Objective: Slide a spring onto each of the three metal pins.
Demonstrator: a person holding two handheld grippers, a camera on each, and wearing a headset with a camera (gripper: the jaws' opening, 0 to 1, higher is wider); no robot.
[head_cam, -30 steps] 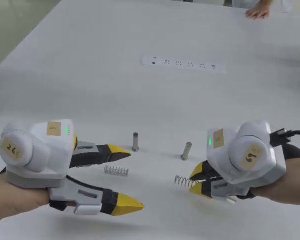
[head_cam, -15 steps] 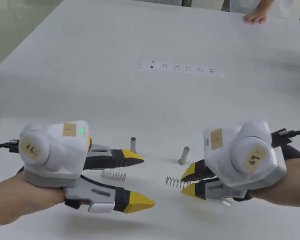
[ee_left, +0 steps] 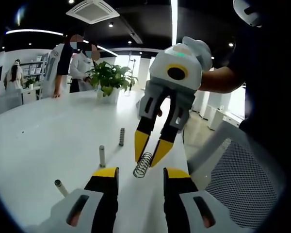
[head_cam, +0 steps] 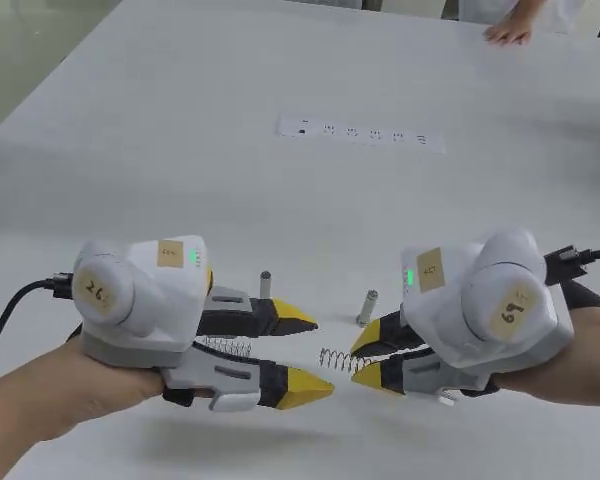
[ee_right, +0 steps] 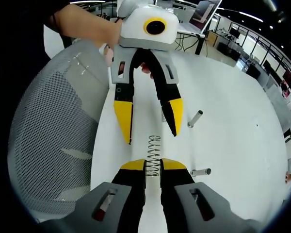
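Observation:
My right gripper (head_cam: pixel 363 362) is shut on one end of a small wire spring (head_cam: pixel 335 358), which sticks out level toward my left gripper (head_cam: pixel 312 355). The left gripper's jaws stand open, with the spring's free end just in front of them. From the left gripper view, the spring (ee_left: pixel 143 165) hangs from the right gripper's yellow tips, above my own open jaws. The right gripper view shows the spring (ee_right: pixel 153 155) pinched between my jaws. Two short metal pins (head_cam: pixel 265 284) (head_cam: pixel 367 307) stand on the white table behind the grippers. A second spring (head_cam: pixel 225 347) lies partly hidden behind the left gripper.
A white power strip (head_cam: pixel 360 132) lies further back on the table (head_cam: pixel 180 150). A person's hand (head_cam: pixel 505 32) rests at the far edge. A grey mesh chair (ee_right: pixel 53 126) stands beside the table. A third pin (ee_left: pixel 60 187) lies flat on the table.
Both grippers have come closer together. The left one moved right, and the right one carried the spring left until its free end reached the open left jaws.

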